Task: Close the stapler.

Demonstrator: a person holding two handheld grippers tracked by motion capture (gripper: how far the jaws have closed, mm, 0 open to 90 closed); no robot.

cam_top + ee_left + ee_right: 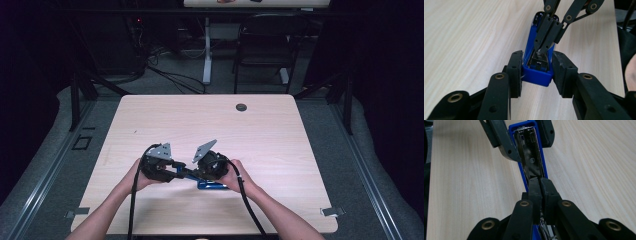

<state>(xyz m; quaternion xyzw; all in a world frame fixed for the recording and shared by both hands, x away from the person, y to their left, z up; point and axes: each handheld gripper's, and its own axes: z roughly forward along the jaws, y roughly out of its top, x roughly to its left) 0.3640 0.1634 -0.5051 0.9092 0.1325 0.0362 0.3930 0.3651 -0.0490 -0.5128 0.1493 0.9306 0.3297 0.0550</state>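
A blue stapler (211, 186) lies near the table's front edge, opened so that its metal channel (532, 157) faces up. My left gripper (537, 72) is shut on the stapler's blue end (536, 78), one pad on each side. From the opposite side my right gripper (540, 181) reaches in, jaws shut together, with its tips down in the channel. In the left gripper view a small pale bit shows at the right gripper's (541, 48) tips; I cannot tell what it is. In the high view the left gripper (181, 174) and the right gripper (194, 175) meet over the stapler.
The light wooden table (150, 125) has a dark round grommet (241, 107) near its far edge. Behind the table stand a black chair (265, 45) and a white desk leg (207, 50). Cables trail from both grippers toward the front edge.
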